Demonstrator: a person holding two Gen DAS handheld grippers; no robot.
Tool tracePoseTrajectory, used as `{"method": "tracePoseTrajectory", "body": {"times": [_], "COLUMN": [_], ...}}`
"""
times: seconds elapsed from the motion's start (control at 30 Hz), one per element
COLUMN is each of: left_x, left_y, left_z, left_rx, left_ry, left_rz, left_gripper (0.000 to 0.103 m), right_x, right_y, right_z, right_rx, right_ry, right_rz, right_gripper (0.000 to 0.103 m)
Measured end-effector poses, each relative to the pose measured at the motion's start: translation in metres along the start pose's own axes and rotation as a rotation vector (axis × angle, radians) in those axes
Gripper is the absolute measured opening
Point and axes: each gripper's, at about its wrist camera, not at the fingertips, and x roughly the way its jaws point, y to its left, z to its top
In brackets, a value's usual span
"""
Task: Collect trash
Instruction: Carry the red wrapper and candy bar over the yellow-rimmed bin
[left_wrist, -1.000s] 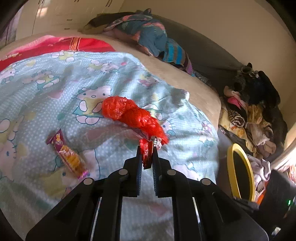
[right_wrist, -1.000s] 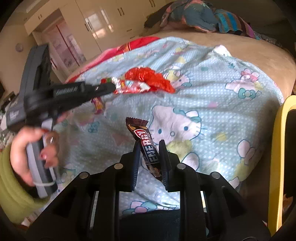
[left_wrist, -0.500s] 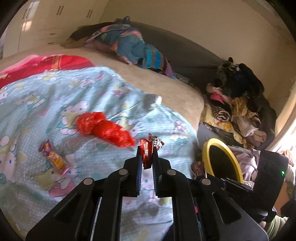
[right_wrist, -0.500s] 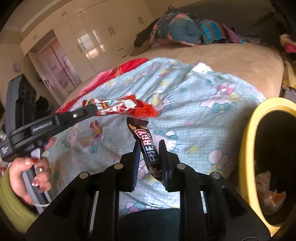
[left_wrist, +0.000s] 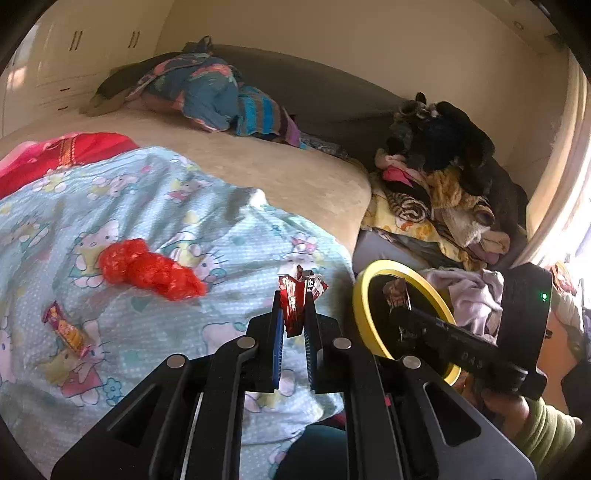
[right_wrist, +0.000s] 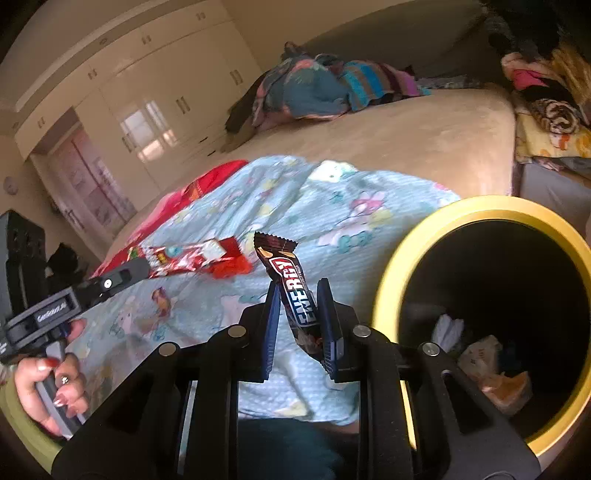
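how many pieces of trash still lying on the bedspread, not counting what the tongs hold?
2. A red crumpled bag lies mid-bedspread; a small pink-orange snack wrapper lies nearer, to its left. More may be hidden beyond the views or under folds.

Energy bar wrapper (right_wrist: 295, 291) between jaws — yellow-rimmed bin (right_wrist: 391, 280) beside.

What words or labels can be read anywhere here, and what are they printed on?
"ENERGY": on the brown bar wrapper in the right tool.
Red wrapper in the left tool: print too blurred.
Small snack wrapper on the blanket: too small.
Lettering on both tool bodies: unreadable.
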Motion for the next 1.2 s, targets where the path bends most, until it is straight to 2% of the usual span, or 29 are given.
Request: {"method": "tracePoseTrajectory", "body": {"times": [0.33,1.2], "left_x": [0.008,0.033], "left_y": [-0.029,-0.097], "left_z": [-0.002,-0.023], "left_rx": [0.058,0.196], "left_ry": [0.022,0.091], "left_rz": [-0.041,-0.125], "left_gripper": [0.01,0.01], "right_x": [-0.019,-0.059], "right_y": [-0.037,-0.103], "right_z": [0.004,0.005], "right_rx": [0.076,0.202], "right_ry": [-0.054,-0.159], "right_rz": [-0.071,-0.243], "right_gripper": [0.015,0.015]}}
